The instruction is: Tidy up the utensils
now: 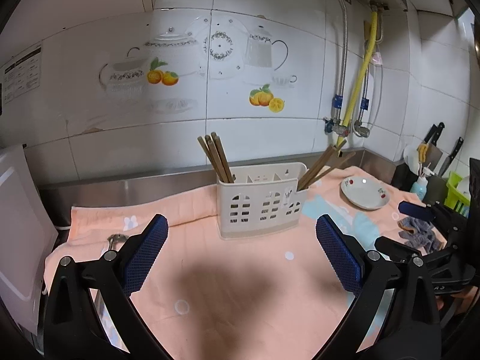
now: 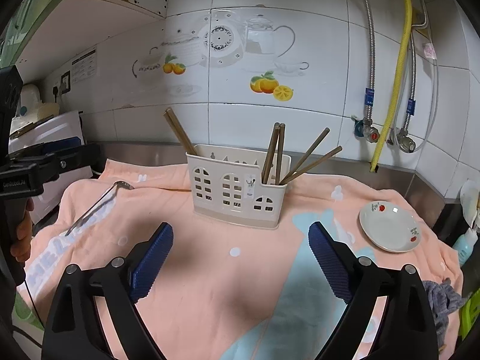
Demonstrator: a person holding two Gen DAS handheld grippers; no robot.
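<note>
A cream utensil holder [image 1: 261, 201] [image 2: 237, 192] with window cut-outs stands upright on a pink towel [image 1: 240, 270] [image 2: 210, 270]. Brown chopsticks [image 1: 217, 157] [image 2: 279, 153] lean out of its end compartments. A metal utensil [image 2: 96, 205] lies on the towel to the holder's left; only its end [image 1: 115, 238] shows in the left wrist view. My left gripper [image 1: 241, 255] is open short of the holder, with nothing between its blue pads. My right gripper [image 2: 241, 262] is open too, empty, a little short of the holder.
A white plate [image 1: 364, 192] [image 2: 390, 225] with red flowers lies on the towel to the right. A grey cloth [image 1: 420, 234] [image 2: 444, 303] is bunched at the towel's right edge. Knives [image 1: 435, 141] and a green rack [image 1: 457, 192] stand far right. A tiled wall is behind.
</note>
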